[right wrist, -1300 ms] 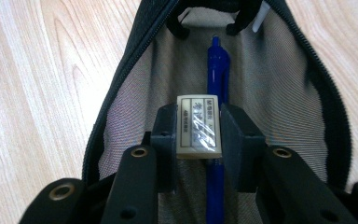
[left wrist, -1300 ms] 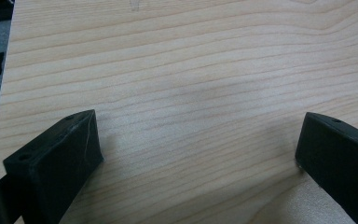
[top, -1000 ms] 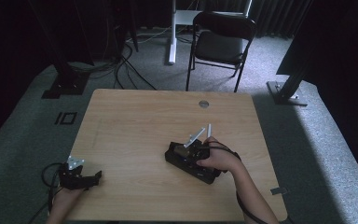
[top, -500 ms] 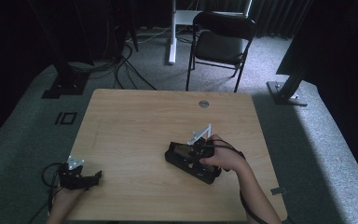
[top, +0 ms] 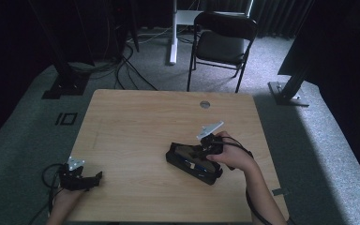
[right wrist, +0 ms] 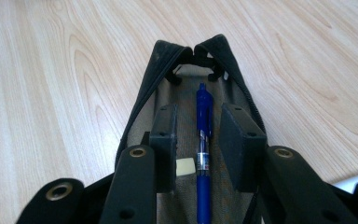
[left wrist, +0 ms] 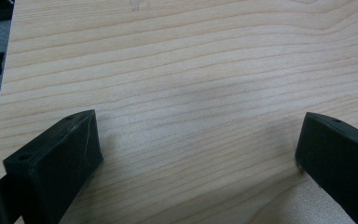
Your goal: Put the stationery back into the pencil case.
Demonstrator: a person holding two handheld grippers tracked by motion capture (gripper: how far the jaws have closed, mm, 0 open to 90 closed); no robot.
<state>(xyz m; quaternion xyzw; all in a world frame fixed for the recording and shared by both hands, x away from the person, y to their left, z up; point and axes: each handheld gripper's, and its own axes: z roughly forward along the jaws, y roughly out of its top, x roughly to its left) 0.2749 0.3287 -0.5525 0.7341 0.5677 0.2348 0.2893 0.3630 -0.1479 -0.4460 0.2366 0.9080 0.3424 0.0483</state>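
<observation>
A black pencil case (top: 190, 163) lies unzipped on the wooden table (top: 140, 122), right of centre. My right gripper (top: 198, 154) reaches down into it. In the right gripper view its jaws stand apart inside the case (right wrist: 144, 93), one on each side of a blue pen (right wrist: 204, 135) that lies on the lining, with a gap on both sides. A small white eraser (right wrist: 184, 166) rests beside the pen, against the left jaw. My left gripper (top: 91, 179) sits low at the table's front left corner, and it (left wrist: 198, 140) is open over bare wood.
A round cable hole (top: 205, 104) is set into the table near its far edge. A black folding chair (top: 222, 42) stands beyond the table. Stand bases and cables lie on the carpet at left (top: 63, 86) and right (top: 286, 91).
The right hand and its gripper have shifted slightly to the right over the case. The left gripper has stayed put.
</observation>
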